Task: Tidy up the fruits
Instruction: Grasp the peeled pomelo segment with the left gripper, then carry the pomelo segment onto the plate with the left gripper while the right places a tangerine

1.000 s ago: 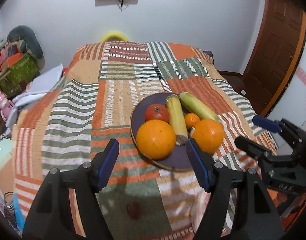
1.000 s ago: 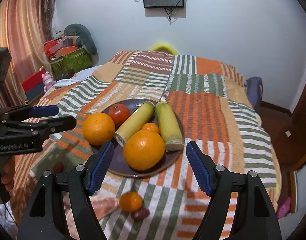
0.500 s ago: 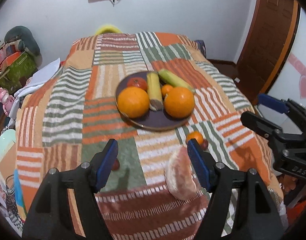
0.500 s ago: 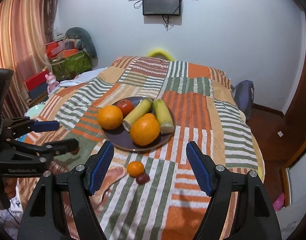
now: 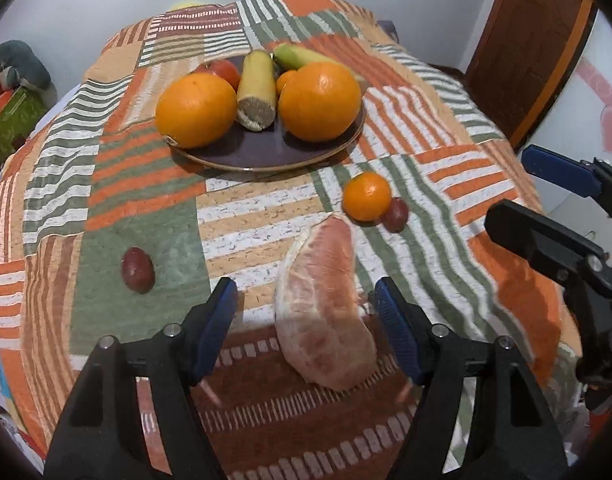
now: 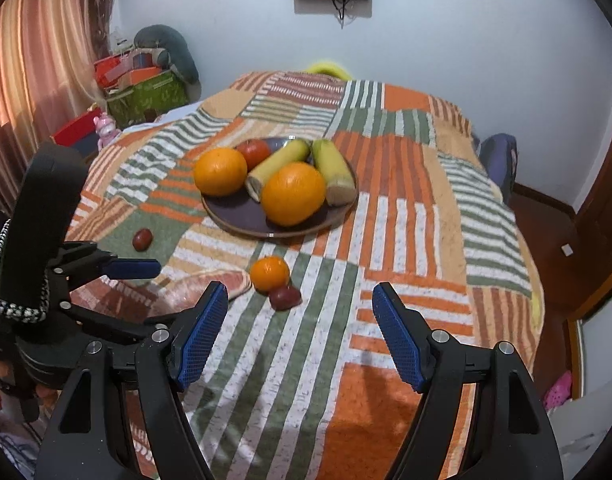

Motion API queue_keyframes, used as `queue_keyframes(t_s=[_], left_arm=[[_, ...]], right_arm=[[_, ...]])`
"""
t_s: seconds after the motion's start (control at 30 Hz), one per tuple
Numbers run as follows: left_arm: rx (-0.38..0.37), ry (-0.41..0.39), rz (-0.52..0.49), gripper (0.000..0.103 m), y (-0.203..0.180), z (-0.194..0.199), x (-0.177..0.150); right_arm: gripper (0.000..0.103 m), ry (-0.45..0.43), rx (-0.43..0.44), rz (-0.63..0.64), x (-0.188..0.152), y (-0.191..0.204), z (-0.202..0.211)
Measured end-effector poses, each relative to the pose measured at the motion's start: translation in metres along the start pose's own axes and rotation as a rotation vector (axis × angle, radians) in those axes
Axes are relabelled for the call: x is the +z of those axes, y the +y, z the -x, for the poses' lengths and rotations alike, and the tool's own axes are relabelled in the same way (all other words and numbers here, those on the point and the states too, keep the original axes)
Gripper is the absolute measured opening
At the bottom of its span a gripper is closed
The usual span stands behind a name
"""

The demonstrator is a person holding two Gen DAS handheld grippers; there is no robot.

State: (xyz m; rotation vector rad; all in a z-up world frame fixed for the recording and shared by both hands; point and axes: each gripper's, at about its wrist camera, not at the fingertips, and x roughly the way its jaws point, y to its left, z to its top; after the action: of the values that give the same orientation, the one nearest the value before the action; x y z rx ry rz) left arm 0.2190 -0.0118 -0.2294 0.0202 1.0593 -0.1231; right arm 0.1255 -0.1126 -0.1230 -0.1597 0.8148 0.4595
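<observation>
Risk: if the pads are pressed hard, the peeled pomelo segment (image 5: pixel 325 312) could be crushed or torn, its membrane looking soft and thin.
Slip: the segment could be rolled off the quilt (image 5: pixel 146 176), which gives under load.
Left hand-held gripper (image 5: pixel 306 312): spread wide, the segment between its pads, untouched as far as can be told.
Right hand-held gripper (image 6: pixel 300 320): spread, empty, above the quilt.
Segment: pale pink, curved, near the front edge.
Loose fruit: mandarin (image 5: pixel 366 196) touching a grape (image 5: pixel 395 214); another grape (image 5: pixel 137 269) left.
Plate (image 5: pixel 266 156): far, holding oranges.
</observation>
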Motion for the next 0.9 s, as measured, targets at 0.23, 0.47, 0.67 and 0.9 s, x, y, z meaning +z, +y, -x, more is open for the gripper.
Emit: queue_keyframes(t_s=[0.23, 0.47, 0.67, 0.9], left_arm=[[-0.004, -0.032, -0.011, 0.057, 0.003, -0.014, -0.004], [-0.013, -0.041, 0.039, 0.045, 0.03, -0.009, -0.001], [0.009, -0.052, 0.064, 0.044, 0.049, -0.006, -0.001], [0.016, -0.066, 0.07, 0.044, 0.057, -0.005, 0.001]], right_arm=[[0.07, 0.033, 0.034, 0.002, -0.004, -0.002, -0.016], [0.056, 0.067, 0.072, 0.011, 0.002, 0.005, -0.039], [0.056, 0.089, 0.09, 0.031, 0.008, 0.012, -0.059], [0.039, 0.139, 0.108, 0.025, 0.009, 0.012, -0.081]])
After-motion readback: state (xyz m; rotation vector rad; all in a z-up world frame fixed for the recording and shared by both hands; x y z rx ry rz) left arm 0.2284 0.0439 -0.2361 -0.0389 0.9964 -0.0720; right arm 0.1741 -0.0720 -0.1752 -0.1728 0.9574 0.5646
